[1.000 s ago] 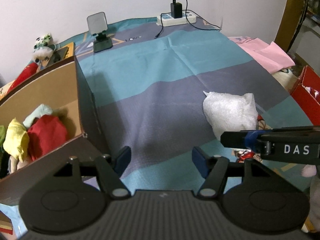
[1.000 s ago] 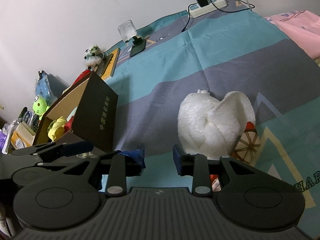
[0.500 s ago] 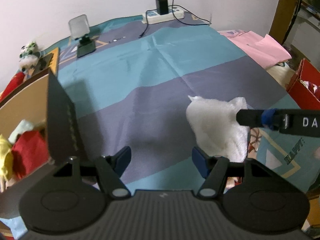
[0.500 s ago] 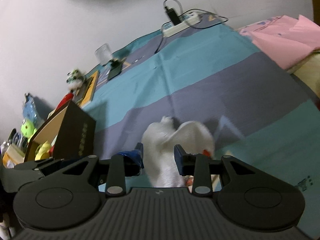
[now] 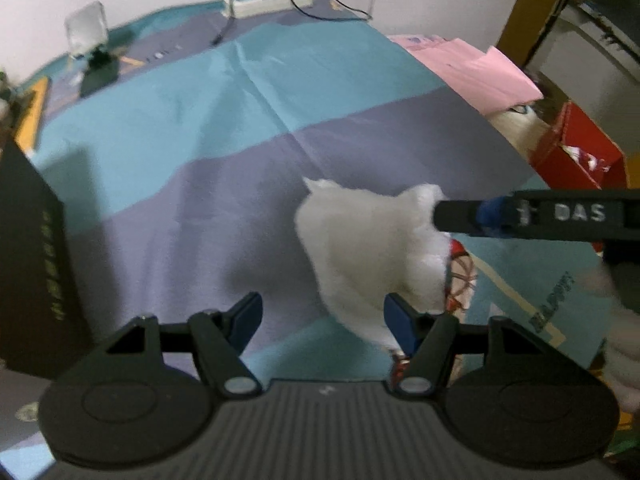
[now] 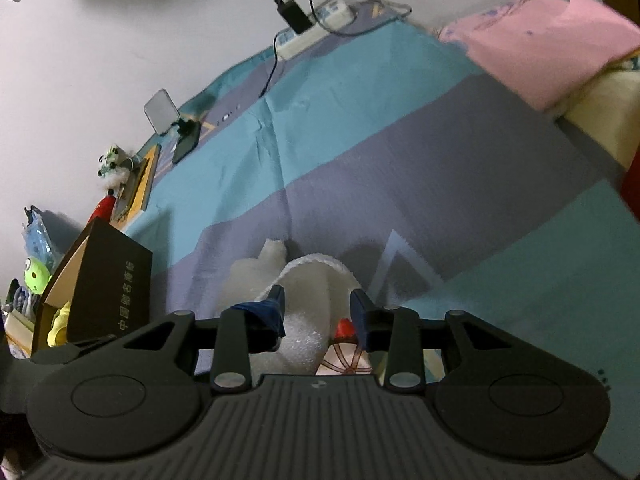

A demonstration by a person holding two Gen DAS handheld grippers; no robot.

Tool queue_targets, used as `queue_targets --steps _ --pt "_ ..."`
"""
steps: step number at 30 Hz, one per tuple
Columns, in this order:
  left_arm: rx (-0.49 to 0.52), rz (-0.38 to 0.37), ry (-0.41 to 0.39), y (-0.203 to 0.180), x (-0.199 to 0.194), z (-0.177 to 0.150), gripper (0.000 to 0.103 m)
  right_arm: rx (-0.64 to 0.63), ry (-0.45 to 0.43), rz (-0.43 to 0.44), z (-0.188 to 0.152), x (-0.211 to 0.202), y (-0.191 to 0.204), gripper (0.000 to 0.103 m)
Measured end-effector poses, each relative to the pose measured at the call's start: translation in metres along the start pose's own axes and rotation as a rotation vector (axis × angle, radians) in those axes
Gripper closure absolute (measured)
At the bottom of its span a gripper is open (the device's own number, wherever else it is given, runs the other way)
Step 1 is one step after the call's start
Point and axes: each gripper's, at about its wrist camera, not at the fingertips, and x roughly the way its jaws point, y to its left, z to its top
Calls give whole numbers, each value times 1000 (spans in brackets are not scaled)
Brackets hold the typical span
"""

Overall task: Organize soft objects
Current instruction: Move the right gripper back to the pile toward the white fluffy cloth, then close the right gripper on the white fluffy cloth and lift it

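Inside brown box (image 6: 100,280): yellow plush (image 6: 60,322).

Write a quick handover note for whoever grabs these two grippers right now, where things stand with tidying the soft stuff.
Right gripper: open, jaws either side of the white plush on the striped cloth; not clamped yet.
Left gripper: open, empty, hovering just left of the same plush.
Brown box stands to the left, with a yellow soft toy visible inside.
Done: some soft items boxed.
Left: close on the plush, carry it to the box, drop it in. A small toy by the wall may need sorting too.
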Motion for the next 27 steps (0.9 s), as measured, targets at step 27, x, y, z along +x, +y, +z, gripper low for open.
queue_targets --steps 27 --pt "-147 -191 -10 35 24 -7 57 -148 75 133 0 40 42 79"
